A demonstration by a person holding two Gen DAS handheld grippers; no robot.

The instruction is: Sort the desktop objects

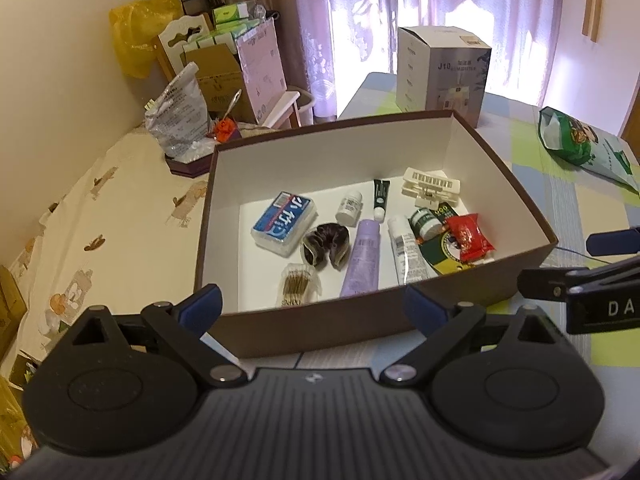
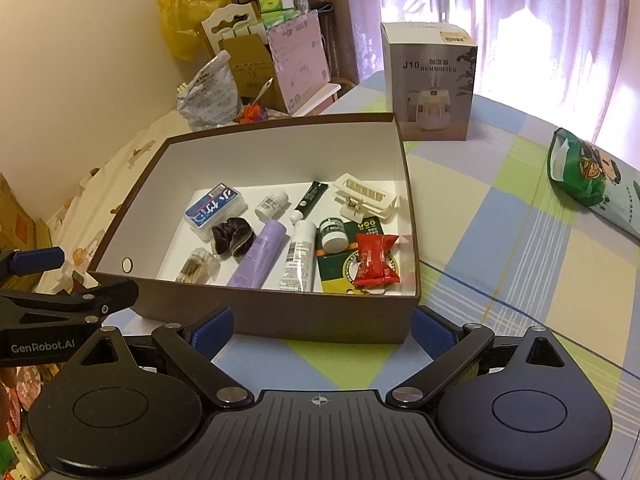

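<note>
Both the left gripper (image 1: 312,306) and the right gripper (image 2: 322,326) hung spread and empty just short of the brown box (image 2: 320,320), where the small things already lay — lilac tube (image 2: 260,258), red packet (image 2: 376,260), velvet scrunchie (image 2: 234,236), all light, the tube likely slick and best pinched mid-body. Beyond the box stood a humidifier carton (image 2: 430,80); a green bag (image 2: 580,172) lay far right on the tabletop (image 2: 500,240) — neither blocked reach.

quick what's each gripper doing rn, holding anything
Left gripper: jaws open, holding nothing, just short of the brown box.
Right gripper: jaws open, holding nothing, also in front of the box.
</note>
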